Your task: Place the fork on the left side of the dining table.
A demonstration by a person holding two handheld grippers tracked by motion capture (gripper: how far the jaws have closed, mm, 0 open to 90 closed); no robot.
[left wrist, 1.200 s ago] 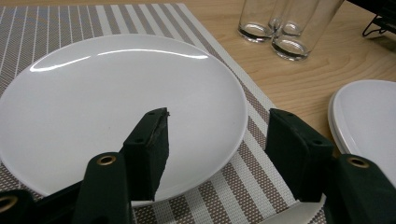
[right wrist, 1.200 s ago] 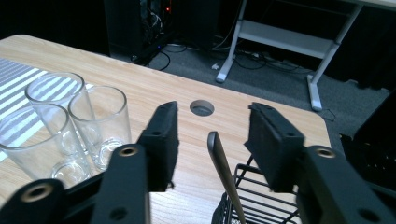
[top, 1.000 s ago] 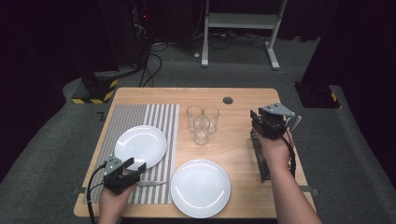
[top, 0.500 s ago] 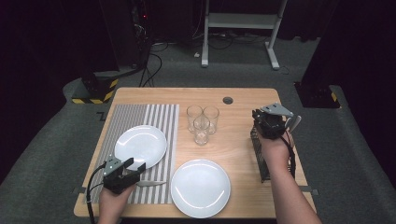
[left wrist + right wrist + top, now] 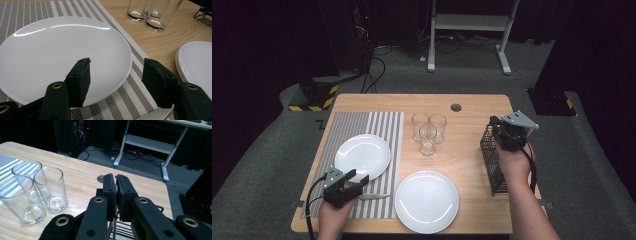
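Two claws work over the desk. The right claw has just been closing above the wire basket at the right edge, its tips together on nothing visible; a snagged wire could tip the basket. The left claw gapes over a plate, with the knife beside it.

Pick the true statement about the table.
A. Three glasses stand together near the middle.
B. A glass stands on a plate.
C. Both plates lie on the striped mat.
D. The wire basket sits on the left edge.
A: the high view shows three glasses clustered upright on bare wood, with one plate on the mat, the other plate on the wood, and the basket at the right.
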